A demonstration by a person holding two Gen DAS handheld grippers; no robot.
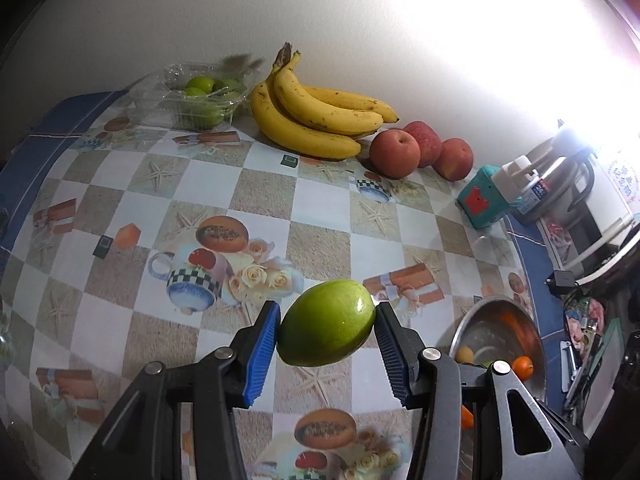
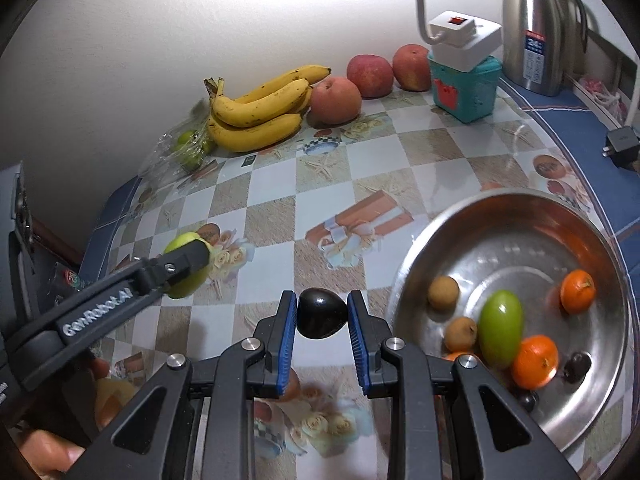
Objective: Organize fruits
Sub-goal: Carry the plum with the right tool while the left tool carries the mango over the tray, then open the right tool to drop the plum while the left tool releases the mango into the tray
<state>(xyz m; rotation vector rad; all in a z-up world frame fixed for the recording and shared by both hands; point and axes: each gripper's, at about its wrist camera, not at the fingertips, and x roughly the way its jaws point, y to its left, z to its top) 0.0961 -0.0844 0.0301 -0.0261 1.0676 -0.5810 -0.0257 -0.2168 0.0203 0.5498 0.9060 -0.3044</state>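
My left gripper [image 1: 327, 322] is shut on a green oval fruit [image 1: 326, 322], held above the patterned table. The right wrist view shows that same green fruit [image 2: 184, 268] at the left, in the left gripper [image 2: 188, 266]. My right gripper [image 2: 322, 318] is shut on a small dark plum-like fruit [image 2: 321, 319], just left of a steel bowl [image 2: 404, 280]. The bowl holds a green fruit [image 2: 501, 327], oranges [image 2: 535, 361] and small brown fruits [image 2: 443, 293]. Bananas [image 1: 316, 116], red apples [image 1: 394, 153] and a clear box of green fruits [image 1: 200, 100] line the back wall.
A teal basket [image 2: 464, 88] with a white switch box [image 2: 466, 38] on it stands at the back right, beside a steel thermos [image 2: 534, 28]. A black plug [image 2: 620, 146] lies at the right edge. A person's fingers [image 2: 48, 454] show at the lower left.
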